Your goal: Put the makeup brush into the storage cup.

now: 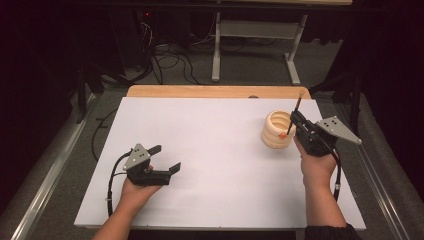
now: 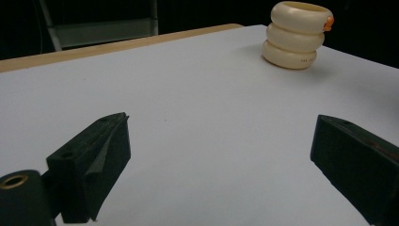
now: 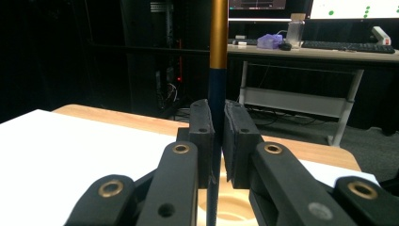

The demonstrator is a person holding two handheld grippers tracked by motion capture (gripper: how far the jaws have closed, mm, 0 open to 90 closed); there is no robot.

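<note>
Gripping a thin pen [image 1: 294, 116] between its two black jaws, the right gripper [image 1: 295, 120] holds it just above the cream holder [image 1: 276, 131], a pot shaped like three stacked rings that stands near the right edge of the white table [image 1: 210, 150]. The jaws are closed tight on the dark blue part of the shaft, which the right gripper view shows plainly: the pen [image 3: 217, 70] runs straight up between the pads, its gold upper section rising out of the top of the picture, and its lower end drops toward the holder's open mouth [image 3: 226, 207]. Holding it by the middle like this keeps the lower end free to pass through the opening, I judge, whether going in or coming out.

The pen's long axis stands close to upright, leaning slightly away from the person in the high view, with its top end pointing up and toward the far wooden edge.

Resting low over the table on the near left, the left gripper [image 1: 165, 160] has its jaws wide apart and holds nothing; its own view shows bare white surface between them and the holder [image 2: 296, 35] well off, a small orange spot at its rim.
</note>
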